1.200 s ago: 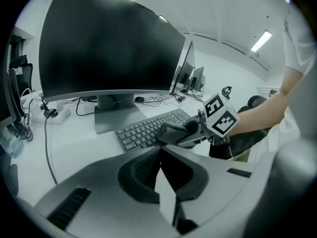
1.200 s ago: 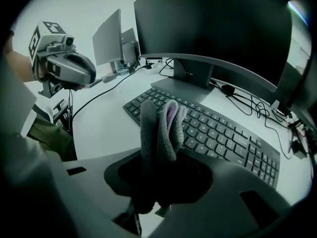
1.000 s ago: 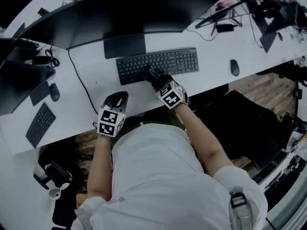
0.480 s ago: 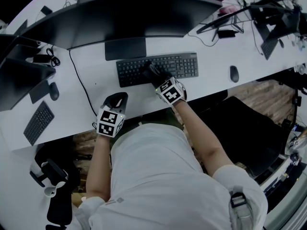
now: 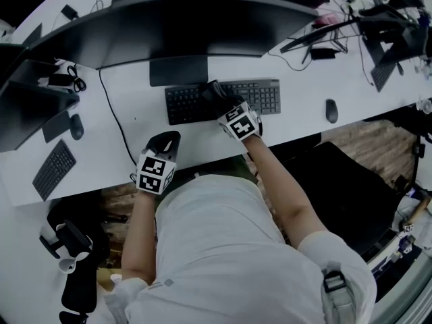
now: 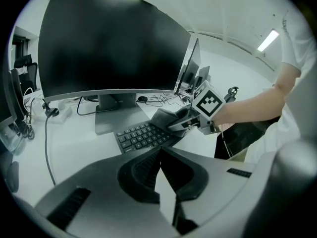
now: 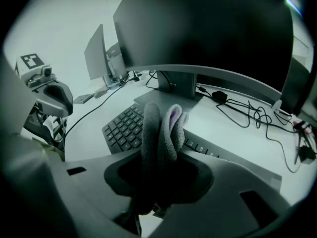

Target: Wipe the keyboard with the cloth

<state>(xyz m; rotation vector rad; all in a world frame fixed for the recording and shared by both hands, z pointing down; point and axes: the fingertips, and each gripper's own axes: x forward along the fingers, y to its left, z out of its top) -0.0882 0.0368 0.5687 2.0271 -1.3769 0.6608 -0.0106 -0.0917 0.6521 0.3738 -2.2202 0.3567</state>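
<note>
1. Keyboard (image 5: 185,104), head view. Black, full-width, lying on the white bench (image 5: 101,147) just in front of the monitor stand (image 5: 177,69). The right tongs (image 5: 214,94) reach over its middle rows, with the cloth (image 5: 210,86) bunched at their tip and down on the keys. The left tongs (image 5: 165,142) lie on the bench near its front edge, apart from the keyboard.

2. Left gripper view. The jaws of the left tongs (image 6: 160,150) meet at the tips with nothing between them. Beyond them, the cloth (image 6: 166,118) sits on the keyboard (image 6: 141,135).

3. Right gripper view. The right tongs (image 7: 159,170) are clamped on the cloth (image 7: 161,130), a dark grey folded wad with a paler lilac inner fold. It stands out past the jaws above the key rows (image 7: 124,128). Whether it touches the keys cannot be told from this view.

4. Step in hand, judged: wiping is under way at mid-keyboard.

5. Next move, judged: draw the wad along the rows toward either end with light, even pressure and a firm grip. The idle left tongs could steady the keyboard if it slides.
</note>
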